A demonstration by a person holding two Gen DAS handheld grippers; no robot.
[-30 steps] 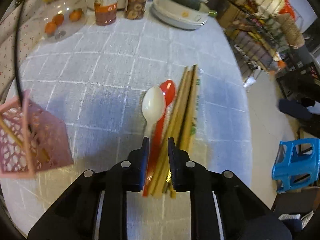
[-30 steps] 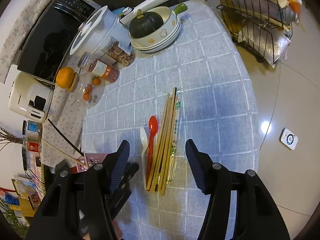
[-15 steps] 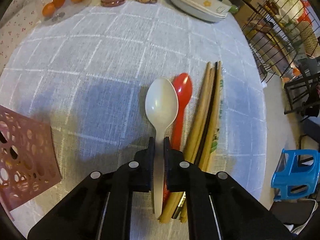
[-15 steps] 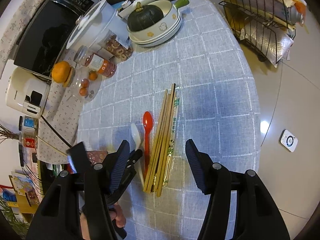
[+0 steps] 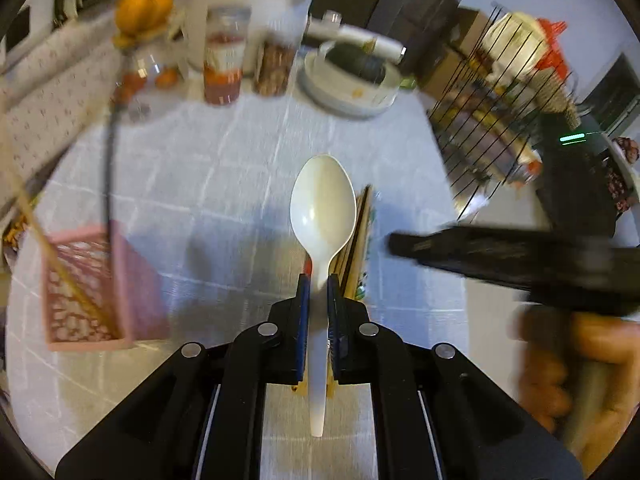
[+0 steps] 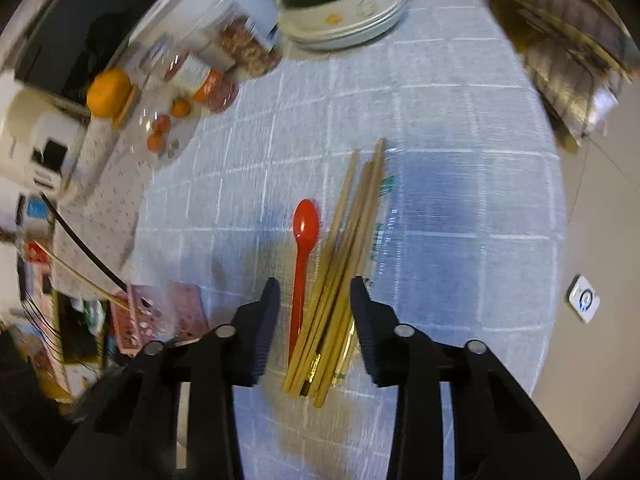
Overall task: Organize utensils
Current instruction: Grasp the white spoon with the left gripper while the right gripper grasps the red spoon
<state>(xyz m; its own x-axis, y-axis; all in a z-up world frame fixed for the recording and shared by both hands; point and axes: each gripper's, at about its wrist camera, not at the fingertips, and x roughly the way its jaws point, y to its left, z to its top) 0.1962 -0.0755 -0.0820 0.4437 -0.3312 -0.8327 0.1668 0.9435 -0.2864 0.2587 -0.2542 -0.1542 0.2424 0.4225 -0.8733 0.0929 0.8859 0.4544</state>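
A white plastic spoon [image 5: 322, 208] hangs above the table, bowl pointing forward, with my left gripper [image 5: 317, 280] shut on its handle. To its left stands a pink lattice basket [image 5: 100, 284] holding a chopstick [image 5: 60, 264]. A red spoon [image 6: 304, 240] and a bundle of wooden chopsticks [image 6: 352, 240] lie side by side on the grey checked tablecloth [image 6: 460, 200]. My right gripper [image 6: 316, 288] hovers just over their near ends. Its jaws are closing, with the red spoon and chopsticks between them and untouched by the pads.
Stacked plates with a dark squash [image 6: 340, 8], jars [image 6: 212, 80] and an orange [image 6: 108, 92] crowd the table's far side. A wire rack [image 6: 568, 32] stands beyond the right edge. The pink basket [image 6: 160, 312] is left of the right gripper.
My left gripper shut on the white spoon and lifted it off the table. My right gripper came down closer over the red spoon and chopsticks, and its jaws narrowed.
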